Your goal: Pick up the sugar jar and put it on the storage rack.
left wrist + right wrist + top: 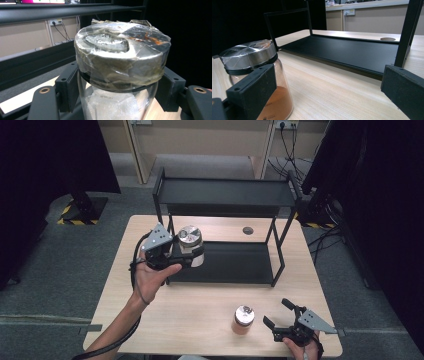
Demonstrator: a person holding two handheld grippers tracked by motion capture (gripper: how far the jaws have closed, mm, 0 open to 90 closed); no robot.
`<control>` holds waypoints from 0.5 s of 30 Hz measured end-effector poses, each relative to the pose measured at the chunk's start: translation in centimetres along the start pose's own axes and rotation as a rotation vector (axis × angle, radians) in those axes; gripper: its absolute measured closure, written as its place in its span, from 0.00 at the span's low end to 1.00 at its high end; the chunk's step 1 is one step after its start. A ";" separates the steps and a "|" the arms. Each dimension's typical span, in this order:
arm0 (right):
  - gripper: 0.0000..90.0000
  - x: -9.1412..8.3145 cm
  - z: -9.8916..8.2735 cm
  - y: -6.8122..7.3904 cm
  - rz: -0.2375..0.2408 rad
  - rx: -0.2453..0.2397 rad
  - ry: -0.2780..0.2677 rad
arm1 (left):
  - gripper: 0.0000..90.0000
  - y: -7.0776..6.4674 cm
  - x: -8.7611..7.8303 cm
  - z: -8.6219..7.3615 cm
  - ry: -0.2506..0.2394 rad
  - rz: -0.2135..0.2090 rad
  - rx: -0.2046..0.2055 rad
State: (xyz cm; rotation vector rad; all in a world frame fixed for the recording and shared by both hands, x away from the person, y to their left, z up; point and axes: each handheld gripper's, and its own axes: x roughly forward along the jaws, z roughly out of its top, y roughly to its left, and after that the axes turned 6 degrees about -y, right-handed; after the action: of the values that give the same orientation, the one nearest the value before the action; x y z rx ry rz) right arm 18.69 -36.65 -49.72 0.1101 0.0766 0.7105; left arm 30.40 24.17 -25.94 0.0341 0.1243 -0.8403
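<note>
My left gripper (186,254) is shut on a glass jar with white contents and a taped silver lid (190,239), held upright in the air at the left end of the black rack (225,194). In the left gripper view the jar (122,55) stands between both pads (68,86), just under its lid. A second jar holding orange powder (243,320) stands on the table near the front edge. My right gripper (278,314) is open just to its right. In the right gripper view that jar (249,58) sits beside and behind the left pad (254,87), not between the jaws.
The two-tier black rack has a low shelf (230,265) resting on the wooden table (200,305) and a top shelf above it. A round cable hole (247,230) lies behind the rack. Dark curtains hang on both sides, and cables run at the back right.
</note>
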 end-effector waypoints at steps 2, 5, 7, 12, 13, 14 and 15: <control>0.00 0.0 0.0 0.0 0.001 0.002 -0.001 | 0.34 0.1 0.1 0.9 0.015 0.001 0.004; 0.00 0.1 0.0 0.0 0.001 0.002 0.000 | 0.34 0.2 0.1 2.0 0.023 0.001 0.005; 0.00 0.1 0.0 0.0 0.001 0.002 0.000 | 0.34 0.2 0.1 2.7 0.022 0.001 0.008; 0.00 0.0 -0.1 0.0 0.001 0.002 0.000 | 0.34 0.3 0.0 4.2 0.003 -0.010 -0.007; 0.00 0.1 -0.1 0.0 0.001 0.002 0.000 | 0.34 0.3 0.0 4.6 0.001 -0.009 -0.001; 0.00 0.1 -0.1 0.0 0.003 0.001 0.000 | 0.34 0.2 0.0 5.0 0.000 -0.004 0.006; 0.00 0.1 -0.1 0.0 0.003 0.001 0.000 | 0.34 0.1 0.0 5.4 0.000 -0.002 0.010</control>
State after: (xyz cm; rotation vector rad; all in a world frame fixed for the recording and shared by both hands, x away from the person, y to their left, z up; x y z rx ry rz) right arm 18.74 -36.62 -49.78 0.1113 0.0771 0.7131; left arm 31.01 23.80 -20.55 0.0430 0.1203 -0.8432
